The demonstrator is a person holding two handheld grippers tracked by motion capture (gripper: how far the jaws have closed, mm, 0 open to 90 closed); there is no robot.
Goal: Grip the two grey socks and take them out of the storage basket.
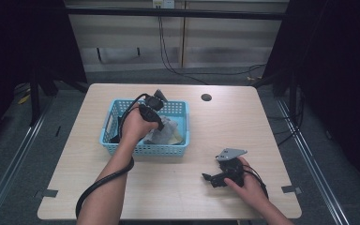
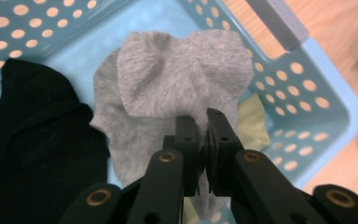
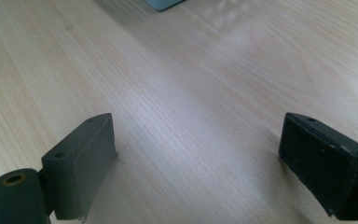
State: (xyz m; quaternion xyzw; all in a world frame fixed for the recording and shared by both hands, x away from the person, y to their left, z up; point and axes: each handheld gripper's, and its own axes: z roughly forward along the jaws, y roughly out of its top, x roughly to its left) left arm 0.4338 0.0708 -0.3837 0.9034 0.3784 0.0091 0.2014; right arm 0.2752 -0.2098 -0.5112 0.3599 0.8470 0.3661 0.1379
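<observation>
The left gripper (image 2: 204,140) had its fingers pinched tight on a fold of the grey sock (image 2: 168,93), which lay in the blue basket (image 2: 326,93) beside a black sock (image 2: 32,140). With so little fabric caught, it might slip free on lifting. The right gripper (image 3: 196,158) rested wide open and empty on the table (image 3: 177,93).

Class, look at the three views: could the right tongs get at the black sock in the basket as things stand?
Probably not easily. The right tongs rest open on the table, apart from the basket; the black sock lies at its far side, behind the left tongs shut on the grey sock.
</observation>
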